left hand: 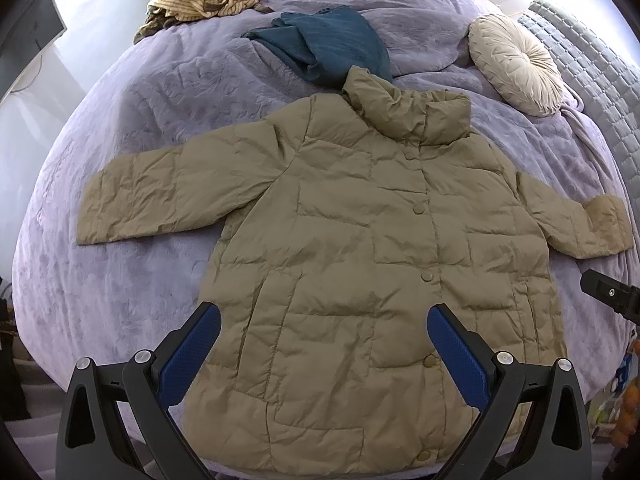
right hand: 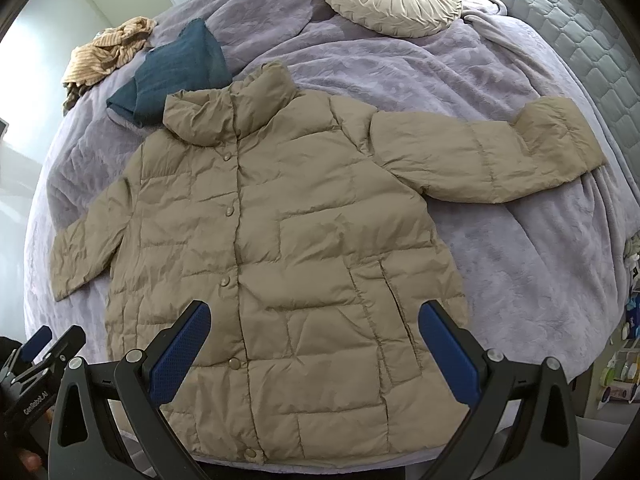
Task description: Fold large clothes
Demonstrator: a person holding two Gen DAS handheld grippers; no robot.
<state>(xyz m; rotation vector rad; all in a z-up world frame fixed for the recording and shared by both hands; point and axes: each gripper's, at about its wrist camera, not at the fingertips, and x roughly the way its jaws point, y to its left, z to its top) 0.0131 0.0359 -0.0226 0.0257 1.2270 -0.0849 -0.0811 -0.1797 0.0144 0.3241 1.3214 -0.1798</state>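
Left wrist view shows our left gripper point(left hand: 324, 334) spread wide above the near hem of the khaki quilted puffer jacket point(left hand: 360, 240), which lies flat, buttoned, sleeves out, on the lilac plush blanket point(left hand: 132, 120). Our right gripper point(right hand: 314, 332) hovers likewise released. We should pinch each sleeve cuff and fold inward evenly. A teal folded cloth point(left hand: 332, 48) touches the collar; a round cream pleated cushion point(left hand: 516, 64) sits far right, clear.

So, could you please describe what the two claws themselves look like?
Both match: the left claw and right claw have black frames with triangular cut-outs, silver round bolts at the pivots, and fingers lined with blue dotted pads. White lettering marks the left claw's body where it shows in the right wrist view. No cables or sleeves show.
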